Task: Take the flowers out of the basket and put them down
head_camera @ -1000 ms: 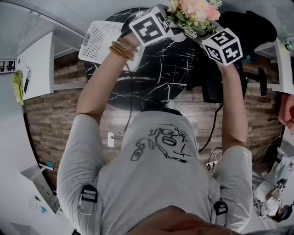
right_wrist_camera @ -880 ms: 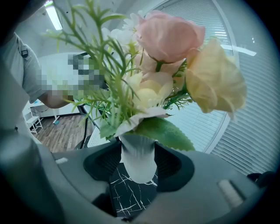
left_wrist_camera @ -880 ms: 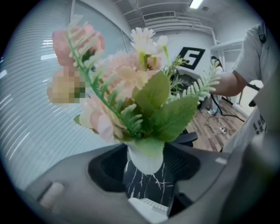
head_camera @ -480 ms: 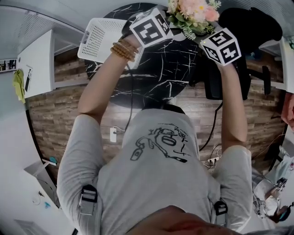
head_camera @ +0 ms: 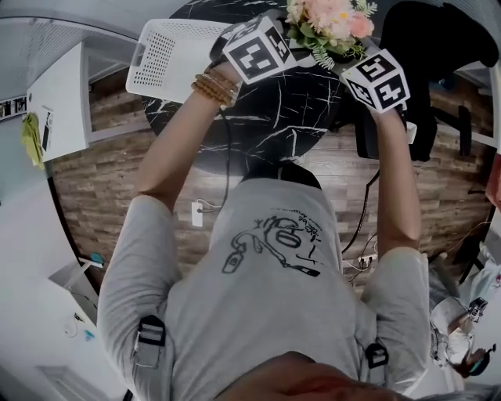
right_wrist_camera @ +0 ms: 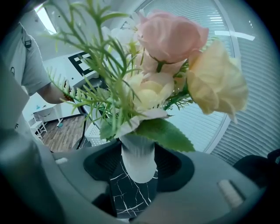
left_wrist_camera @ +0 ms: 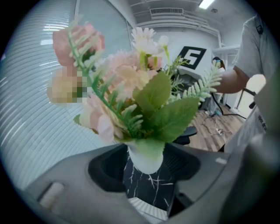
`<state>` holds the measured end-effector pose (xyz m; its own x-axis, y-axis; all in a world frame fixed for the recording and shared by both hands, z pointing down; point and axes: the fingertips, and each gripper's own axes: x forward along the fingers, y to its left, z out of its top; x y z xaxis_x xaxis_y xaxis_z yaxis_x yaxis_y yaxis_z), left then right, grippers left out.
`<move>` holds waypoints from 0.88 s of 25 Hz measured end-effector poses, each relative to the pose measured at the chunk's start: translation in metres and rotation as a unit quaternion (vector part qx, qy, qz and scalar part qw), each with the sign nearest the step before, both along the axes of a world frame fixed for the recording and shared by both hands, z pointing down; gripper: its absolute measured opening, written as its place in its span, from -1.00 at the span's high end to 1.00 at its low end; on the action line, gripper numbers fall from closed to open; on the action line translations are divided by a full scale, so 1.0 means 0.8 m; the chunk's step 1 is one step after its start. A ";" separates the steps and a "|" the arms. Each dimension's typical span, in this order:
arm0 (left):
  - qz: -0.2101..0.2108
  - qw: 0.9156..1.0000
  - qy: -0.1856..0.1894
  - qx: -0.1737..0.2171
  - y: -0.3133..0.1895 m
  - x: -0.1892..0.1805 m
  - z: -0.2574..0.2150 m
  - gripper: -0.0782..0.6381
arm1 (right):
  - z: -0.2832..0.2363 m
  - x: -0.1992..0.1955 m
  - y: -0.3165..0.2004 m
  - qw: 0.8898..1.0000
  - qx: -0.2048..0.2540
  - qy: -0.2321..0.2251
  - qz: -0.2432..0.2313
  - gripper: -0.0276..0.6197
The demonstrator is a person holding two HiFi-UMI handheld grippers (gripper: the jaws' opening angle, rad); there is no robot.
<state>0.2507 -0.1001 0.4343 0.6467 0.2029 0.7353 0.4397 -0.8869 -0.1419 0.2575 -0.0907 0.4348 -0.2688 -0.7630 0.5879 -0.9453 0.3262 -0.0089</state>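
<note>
The bouquet (head_camera: 329, 23) of pink, cream and white flowers with green leaves hangs above the black marble table (head_camera: 274, 125), outside the white basket (head_camera: 168, 59). Both grippers hold it from opposite sides, facing each other. In the left gripper view my left gripper (left_wrist_camera: 146, 162) is shut on the bouquet's white stem base (left_wrist_camera: 145, 164). My right gripper (right_wrist_camera: 138, 166) is shut on the same ribbed white base (right_wrist_camera: 138, 157). From above, the left marker cube (head_camera: 257, 51) and right marker cube (head_camera: 378, 78) flank the flowers and hide the jaws.
The perforated basket lies at the table's left rim, also visible as the basket (right_wrist_camera: 94, 133) behind the stems. A black office chair (head_camera: 427, 39) stands at the right by the table. Wooden floor with cables (head_camera: 364, 227) lies below, and a white cabinet (head_camera: 59, 102) at the left.
The head view has shifted a little, so more of the basket shows at the left. Both grippers and the bouquet stay in nearly the same place.
</note>
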 end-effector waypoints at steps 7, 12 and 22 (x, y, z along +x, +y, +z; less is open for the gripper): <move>-0.002 1.000 -0.017 -0.007 0.003 0.001 0.051 0.07 | 0.052 0.001 0.004 1.000 -0.010 -0.012 0.000 0.16; -0.001 1.000 -0.026 -0.002 0.003 0.005 0.084 0.07 | 0.086 0.005 0.005 1.000 -0.016 -0.016 0.000 0.16; -0.008 1.000 -0.025 -0.009 0.014 0.010 0.138 0.07 | 0.138 0.009 0.015 1.000 -0.026 -0.012 0.001 0.17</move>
<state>0.2585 -0.0892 0.5447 0.6119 0.2062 0.7636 0.4312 -0.8963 -0.1035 0.2647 -0.0790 0.5456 -0.2820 -0.7321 0.6200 -0.9450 0.3237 -0.0475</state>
